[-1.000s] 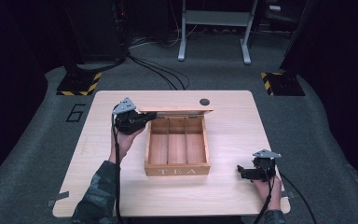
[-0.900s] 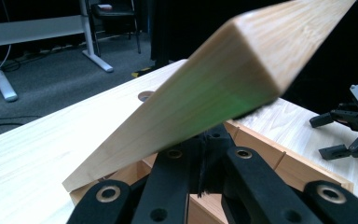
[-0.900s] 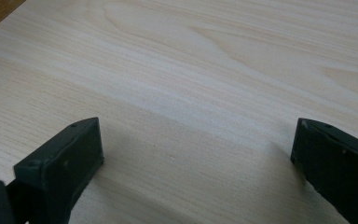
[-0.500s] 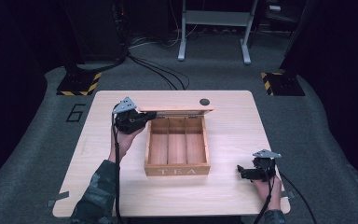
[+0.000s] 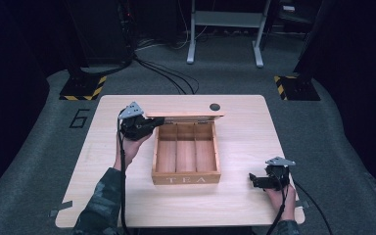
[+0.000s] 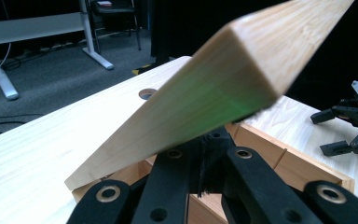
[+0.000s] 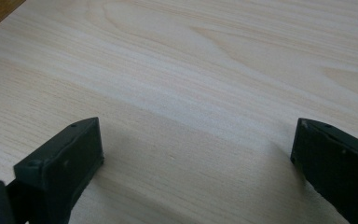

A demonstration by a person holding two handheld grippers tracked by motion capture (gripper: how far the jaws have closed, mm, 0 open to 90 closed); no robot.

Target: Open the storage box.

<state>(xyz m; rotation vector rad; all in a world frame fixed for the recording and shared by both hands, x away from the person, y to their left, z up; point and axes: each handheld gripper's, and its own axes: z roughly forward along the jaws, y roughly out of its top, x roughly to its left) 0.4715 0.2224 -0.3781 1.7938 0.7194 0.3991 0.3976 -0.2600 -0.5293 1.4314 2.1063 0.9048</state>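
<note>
Jaws of the left gripper are clamped on the near left corner of the lid, and in the left gripper view the black jaws close together under the pale wooden edge of the lid, which slants up across the frame. The lid stands raised at the back of the box, hinged along the far wall, its top edge a thin strip seen from above. The left hand holds the gripper from below, with a camouflage sleeve running to the bottom edge and a cable hanging along the forearm.

The box sits near the middle of the table, open, with three long bare compartments running front to back and the letters TEA on its front wall. A round hole in the tabletop lies just behind the lid, toward the far edge; it also shows past the lid in the left gripper view.

Over at the right, the right gripper rests low on the table near the front right corner, well apart from the box, pointing toward it. Its jaws stand wide, with bare wood between them in the right gripper view. A grey plate tops it, and the right hand holds it from behind.

Beyond the table lies grey floor with a painted 6, cables, and hazard-striped feet.
</note>
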